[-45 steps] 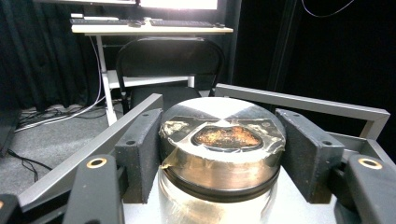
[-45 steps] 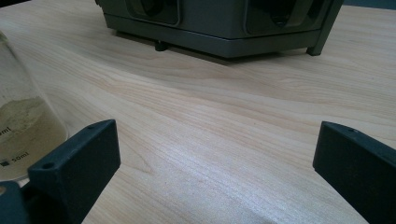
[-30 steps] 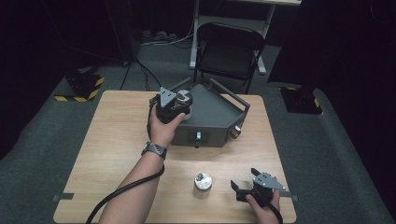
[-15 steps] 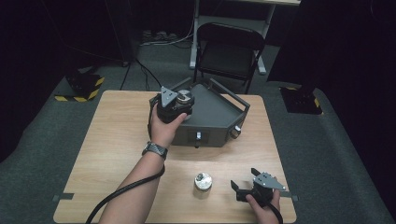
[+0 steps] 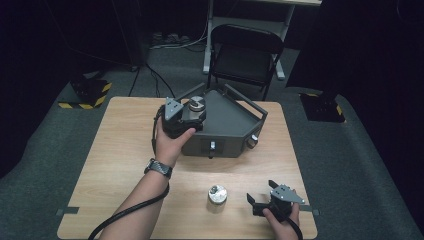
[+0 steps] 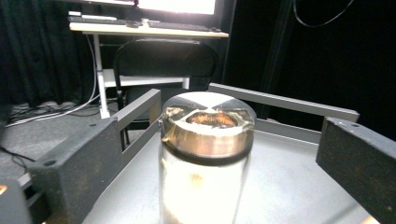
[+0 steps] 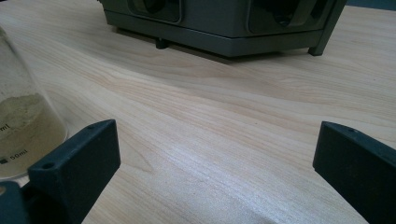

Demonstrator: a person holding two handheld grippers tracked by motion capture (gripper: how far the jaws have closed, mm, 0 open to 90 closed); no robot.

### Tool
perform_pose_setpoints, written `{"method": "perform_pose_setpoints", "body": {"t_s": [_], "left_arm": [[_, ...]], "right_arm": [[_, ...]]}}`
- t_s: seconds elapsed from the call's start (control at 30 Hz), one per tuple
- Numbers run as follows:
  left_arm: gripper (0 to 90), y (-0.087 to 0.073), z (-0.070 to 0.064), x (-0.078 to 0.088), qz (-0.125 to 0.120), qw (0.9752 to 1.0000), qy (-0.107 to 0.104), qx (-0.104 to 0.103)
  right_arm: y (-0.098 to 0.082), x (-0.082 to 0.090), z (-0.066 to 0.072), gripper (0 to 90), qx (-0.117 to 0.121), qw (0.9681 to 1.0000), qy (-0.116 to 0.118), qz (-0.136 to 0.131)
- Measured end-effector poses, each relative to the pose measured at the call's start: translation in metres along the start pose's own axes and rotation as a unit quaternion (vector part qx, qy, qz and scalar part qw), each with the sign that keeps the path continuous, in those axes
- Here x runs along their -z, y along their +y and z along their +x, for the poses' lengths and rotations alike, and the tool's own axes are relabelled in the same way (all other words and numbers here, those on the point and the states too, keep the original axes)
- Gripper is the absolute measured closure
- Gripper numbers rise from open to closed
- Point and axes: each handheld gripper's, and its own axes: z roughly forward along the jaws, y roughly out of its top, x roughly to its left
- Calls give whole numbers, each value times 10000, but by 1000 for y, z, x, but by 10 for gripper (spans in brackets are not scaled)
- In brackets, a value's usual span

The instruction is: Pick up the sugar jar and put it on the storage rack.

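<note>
A glass jar [image 6: 205, 140] with a metal lid [image 5: 196, 103] stands on the grey tray of a dark device [image 5: 235, 131] at the back of the wooden table. My left gripper [image 5: 190, 115] sits at the tray's left corner. Its jaws have just been opening and now stand wide on either side of the jar without touching it; in the left gripper view the left gripper [image 6: 210, 182] frames the jar. A second jar [image 5: 217, 195] holding pale powder [image 7: 21, 121] stands on the table near the front. My right gripper [image 5: 260, 193] rests open to its right, the right gripper [image 7: 215, 154] holding nothing.
The device's raised bars [image 6: 285, 100] fence the tray around the jar. A black folding chair [image 5: 245, 55] and a white desk leg [image 5: 210, 35] stand beyond the table. Bare wood [image 5: 115, 150] lies left of the device and between the two jars.
My left gripper has drawn back slightly toward the person, away from the lidded jar. The right gripper and the front jar have not moved.
</note>
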Motion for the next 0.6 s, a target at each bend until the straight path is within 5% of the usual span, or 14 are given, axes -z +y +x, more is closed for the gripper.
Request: {"method": "perform_pose_setpoints", "body": {"t_s": [0.6], "left_arm": [[5,-11,11,52,-38,9998,-33,-173]], "right_arm": [[2,-1,1,7,60,10000,17,44]]}}
